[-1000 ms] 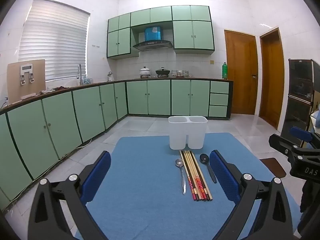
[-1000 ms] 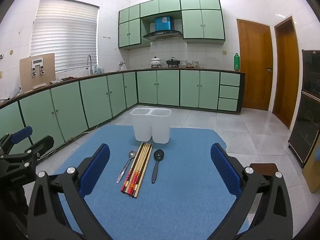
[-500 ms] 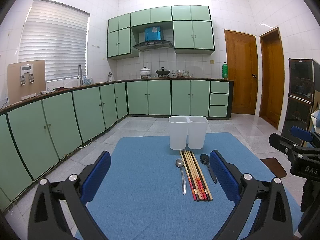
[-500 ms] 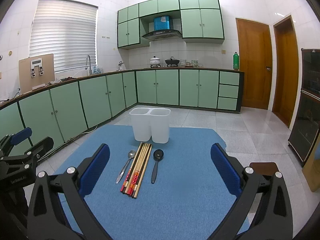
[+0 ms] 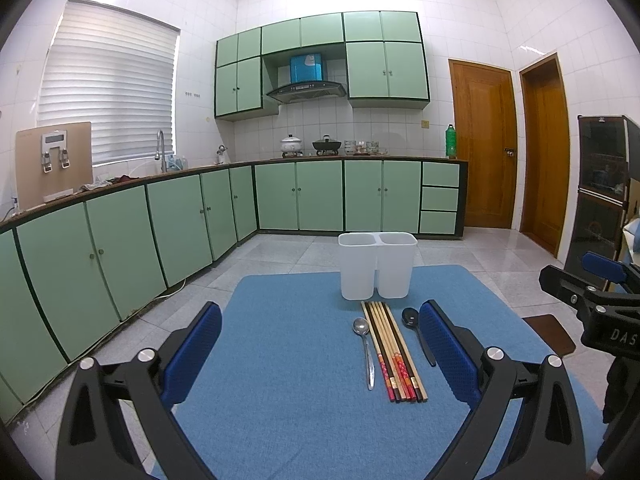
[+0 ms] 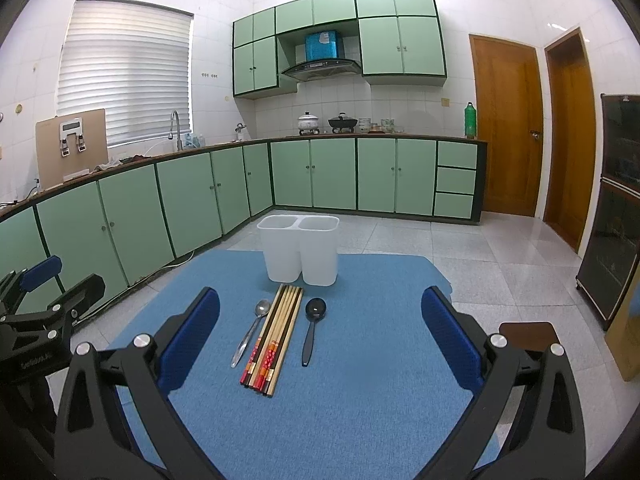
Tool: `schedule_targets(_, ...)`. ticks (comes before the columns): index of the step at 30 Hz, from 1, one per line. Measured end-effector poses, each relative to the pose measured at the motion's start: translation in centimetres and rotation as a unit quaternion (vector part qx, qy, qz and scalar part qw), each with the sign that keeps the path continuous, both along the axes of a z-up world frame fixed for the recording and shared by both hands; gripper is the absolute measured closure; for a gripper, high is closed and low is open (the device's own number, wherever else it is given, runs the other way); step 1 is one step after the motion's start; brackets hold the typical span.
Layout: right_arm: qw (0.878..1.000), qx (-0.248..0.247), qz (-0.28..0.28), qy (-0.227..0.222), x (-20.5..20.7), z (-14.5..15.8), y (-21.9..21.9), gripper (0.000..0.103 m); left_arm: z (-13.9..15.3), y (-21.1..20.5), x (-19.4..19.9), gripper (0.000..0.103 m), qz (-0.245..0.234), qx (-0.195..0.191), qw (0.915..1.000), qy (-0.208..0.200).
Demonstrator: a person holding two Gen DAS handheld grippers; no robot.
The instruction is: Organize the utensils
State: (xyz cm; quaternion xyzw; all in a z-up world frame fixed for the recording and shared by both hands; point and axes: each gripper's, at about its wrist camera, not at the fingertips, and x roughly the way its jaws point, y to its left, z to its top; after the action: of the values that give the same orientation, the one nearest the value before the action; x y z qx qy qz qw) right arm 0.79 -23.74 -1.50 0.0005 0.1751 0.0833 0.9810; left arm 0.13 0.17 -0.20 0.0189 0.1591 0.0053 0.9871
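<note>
A white two-compartment holder (image 5: 377, 265) (image 6: 298, 249) stands empty at the far side of a blue mat (image 5: 288, 360) (image 6: 360, 384). In front of it lie a metal spoon (image 5: 366, 346) (image 6: 250, 332), a bundle of several chopsticks (image 5: 394, 350) (image 6: 274, 338) and a black spoon (image 5: 416, 332) (image 6: 311, 328), side by side. My left gripper (image 5: 320, 354) is open and empty, short of the utensils. My right gripper (image 6: 320, 344) is open and empty, its fingers either side of the utensils but nearer the camera.
Green kitchen cabinets (image 5: 180, 220) run along the left and back walls. Two wooden doors (image 5: 482, 144) are at the right, with a dark cabinet (image 6: 612, 240) beside them. A brown stool (image 6: 528, 334) stands right of the mat. Tiled floor surrounds the table.
The right gripper has edged slightly forward and down toward the utensils. The left gripper has hardly moved. Nothing was grasped.
</note>
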Motion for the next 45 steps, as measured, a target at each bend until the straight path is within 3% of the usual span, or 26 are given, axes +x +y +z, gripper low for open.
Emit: schedule_targets(45, 1.000, 0.005, -0.007, 0.003, 0.8, -1.4, -0.9, 0.005, 0.4, 0.3, -0.2, 0.006, 0.001, 0.003, 1.0000, 0.001)
